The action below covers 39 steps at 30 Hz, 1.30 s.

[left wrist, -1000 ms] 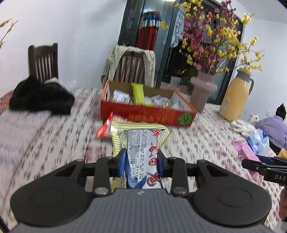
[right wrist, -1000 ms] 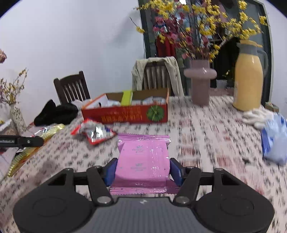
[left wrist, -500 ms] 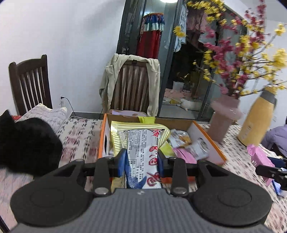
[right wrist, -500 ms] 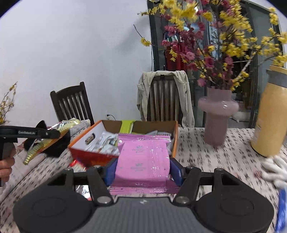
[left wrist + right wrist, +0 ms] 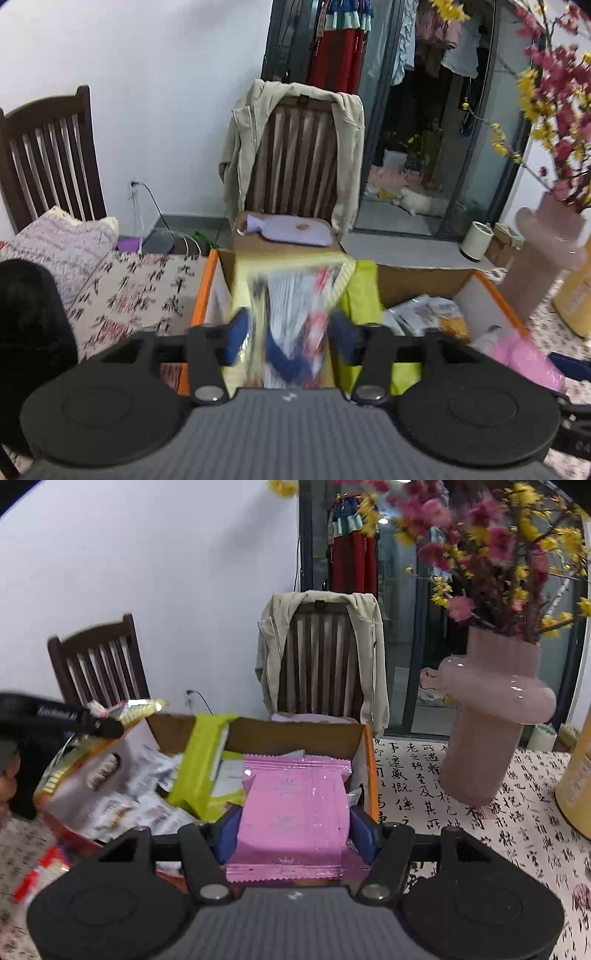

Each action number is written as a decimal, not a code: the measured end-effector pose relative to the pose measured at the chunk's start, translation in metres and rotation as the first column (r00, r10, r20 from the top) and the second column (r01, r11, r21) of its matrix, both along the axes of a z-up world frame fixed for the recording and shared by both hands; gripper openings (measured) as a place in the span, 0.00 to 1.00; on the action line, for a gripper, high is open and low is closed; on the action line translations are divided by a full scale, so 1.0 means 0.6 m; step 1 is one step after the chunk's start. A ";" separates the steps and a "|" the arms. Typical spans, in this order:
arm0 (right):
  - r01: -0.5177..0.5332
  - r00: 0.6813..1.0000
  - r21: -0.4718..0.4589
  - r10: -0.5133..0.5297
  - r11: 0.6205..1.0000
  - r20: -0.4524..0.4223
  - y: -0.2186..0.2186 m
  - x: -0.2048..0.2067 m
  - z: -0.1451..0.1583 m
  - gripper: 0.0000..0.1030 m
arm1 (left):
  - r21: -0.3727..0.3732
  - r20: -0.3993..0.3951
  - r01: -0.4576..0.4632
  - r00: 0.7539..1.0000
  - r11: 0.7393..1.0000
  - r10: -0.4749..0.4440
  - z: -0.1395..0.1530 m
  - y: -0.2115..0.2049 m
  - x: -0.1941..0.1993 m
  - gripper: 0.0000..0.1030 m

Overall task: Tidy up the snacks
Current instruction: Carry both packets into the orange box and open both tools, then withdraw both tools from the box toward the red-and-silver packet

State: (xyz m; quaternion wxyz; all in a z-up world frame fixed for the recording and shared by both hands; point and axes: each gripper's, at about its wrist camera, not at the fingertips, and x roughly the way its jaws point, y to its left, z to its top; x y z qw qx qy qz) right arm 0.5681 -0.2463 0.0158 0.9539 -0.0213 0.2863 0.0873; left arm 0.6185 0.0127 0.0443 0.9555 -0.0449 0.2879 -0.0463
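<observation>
While poised over an orange-rimmed cardboard box (image 5: 295, 734) on calligraphy-printed cloth (image 5: 443, 794), before a slatted wooden chair (image 5: 321, 657) draped in a beige jacket and a glossy pink vase (image 5: 491, 716), clamps right gripper (image 5: 293, 827) on flat pink foil packet (image 5: 295, 797), crimped end pointing away, long axis along the fingers. Has just been opening left gripper (image 5: 288, 339), pads clear of the blurred yellow-edged packet (image 5: 295, 295) between them, lengthwise over the box's left end.
</observation>
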 end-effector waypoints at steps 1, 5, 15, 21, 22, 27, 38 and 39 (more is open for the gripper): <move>0.009 1.000 -0.020 -0.009 1.000 0.011 0.004 0.003 -0.006 0.63 | 0.017 0.005 -0.002 1.000 1.000 0.002 -0.005 -0.003 0.008 0.66; 0.027 0.998 -0.051 -0.024 0.998 0.061 0.009 0.003 -0.020 0.82 | 0.016 0.001 0.019 1.000 1.000 -0.019 -0.021 -0.003 0.015 0.79; 0.021 0.998 -0.006 -0.021 1.000 0.054 -0.002 -0.006 -0.003 0.84 | 0.053 -0.007 0.011 1.000 0.999 -0.011 -0.015 0.002 -0.025 0.83; 0.022 0.997 0.014 -0.023 1.000 0.069 -0.010 -0.038 0.021 0.86 | 0.062 0.035 0.053 0.998 0.997 -0.056 0.025 0.000 -0.091 0.88; 0.020 0.997 0.018 -0.021 1.000 0.074 -0.011 -0.046 0.026 0.86 | 0.063 0.046 0.063 0.997 0.996 -0.066 0.032 -0.001 -0.105 0.89; 0.018 0.996 0.040 -0.022 0.999 0.091 -0.015 -0.088 0.045 0.88 | 0.090 0.096 0.092 0.990 0.992 -0.100 0.058 -0.015 -0.184 0.90; 0.012 0.994 0.061 -0.019 0.998 0.108 -0.016 -0.215 0.085 0.92 | 0.090 0.189 0.128 0.971 0.988 -0.143 0.099 -0.022 -0.377 0.93; 0.014 0.994 0.060 -0.020 0.998 0.109 -0.015 -0.228 0.087 0.92 | 0.095 0.199 0.129 0.969 0.987 -0.145 0.101 -0.022 -0.397 0.95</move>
